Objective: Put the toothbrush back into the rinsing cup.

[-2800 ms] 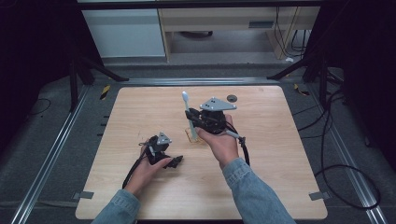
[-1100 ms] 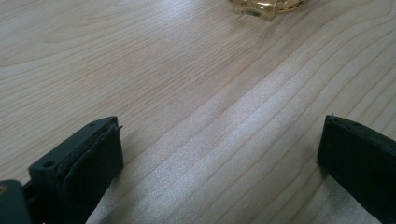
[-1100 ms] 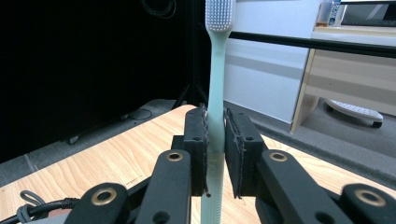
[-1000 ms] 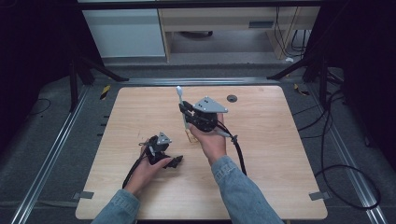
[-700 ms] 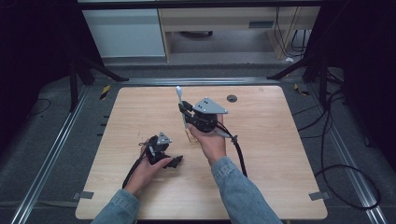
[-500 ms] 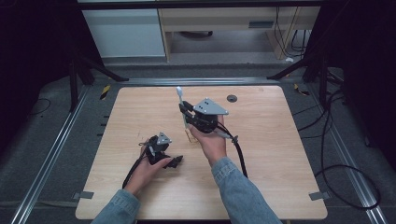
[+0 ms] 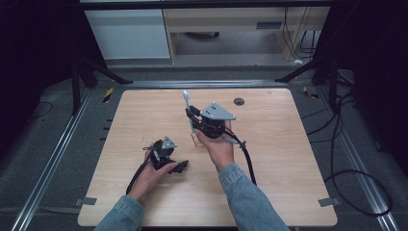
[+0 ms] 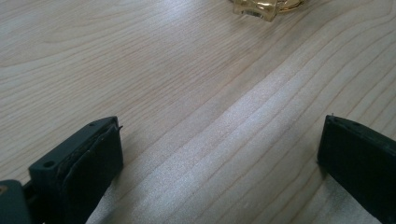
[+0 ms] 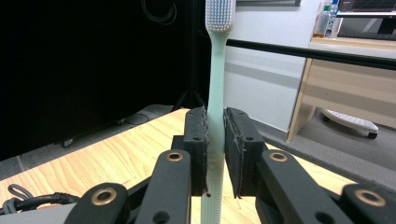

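A pale green toothbrush (image 9: 215,70) stands upright, bristles on top, clamped by its handle between the pads of my right gripper (image 9: 215,140). In the high view that gripper (image 7: 191,115) is held above the middle of the wooden table (image 7: 288,159), with the toothbrush (image 7: 186,103) rising from its jaws. A small yellowish clear holder (image 7: 195,140) sits on the table just below the right hand. My left gripper (image 7: 179,167) lies low at the front left. Its jaws stand wide apart over bare wood (image 8: 219,154), and the holder's edge (image 8: 266,7) lies ahead of them.
A small black round fitting (image 7: 239,101) sits near the table's far edge. Black cables (image 7: 351,192) trail over the floor at the right. Metal rails (image 7: 48,163) flank the table, and a white cabinet (image 7: 130,33) and a desk stand behind it.
Since the oldest frame my right gripper has shifted slightly left and away with the toothbrush. Over the last second nothing has moved. The left gripper stays put.
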A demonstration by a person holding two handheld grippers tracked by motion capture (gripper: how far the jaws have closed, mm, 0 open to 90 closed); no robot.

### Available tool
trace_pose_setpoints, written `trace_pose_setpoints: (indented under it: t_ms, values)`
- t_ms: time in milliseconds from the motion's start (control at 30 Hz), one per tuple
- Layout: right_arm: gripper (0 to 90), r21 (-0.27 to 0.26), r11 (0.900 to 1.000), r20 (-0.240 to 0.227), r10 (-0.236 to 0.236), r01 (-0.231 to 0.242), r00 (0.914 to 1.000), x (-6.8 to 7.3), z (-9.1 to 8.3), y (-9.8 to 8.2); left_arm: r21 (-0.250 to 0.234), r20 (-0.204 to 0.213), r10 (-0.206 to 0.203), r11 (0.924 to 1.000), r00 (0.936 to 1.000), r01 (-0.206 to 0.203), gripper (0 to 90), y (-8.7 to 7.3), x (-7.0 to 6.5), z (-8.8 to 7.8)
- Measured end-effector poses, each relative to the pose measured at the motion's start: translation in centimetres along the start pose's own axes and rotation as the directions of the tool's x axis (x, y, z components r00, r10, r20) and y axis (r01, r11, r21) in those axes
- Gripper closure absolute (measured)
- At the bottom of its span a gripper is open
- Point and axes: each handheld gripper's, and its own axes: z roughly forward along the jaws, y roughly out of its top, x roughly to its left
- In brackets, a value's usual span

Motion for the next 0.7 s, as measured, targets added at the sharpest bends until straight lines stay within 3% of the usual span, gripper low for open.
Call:
trace_pose_setpoints:
  t_ms: [700]
  values:
    - [79.3, 0.014, 1.000, 0.004, -0.007, 0.006, 1.0000, -0.28, 0.17, -1.05, 0.000, 0.000, 0.000, 1.0000, 1.0000, 0.000, 0.0, 0.00, 0.00, 0.01]
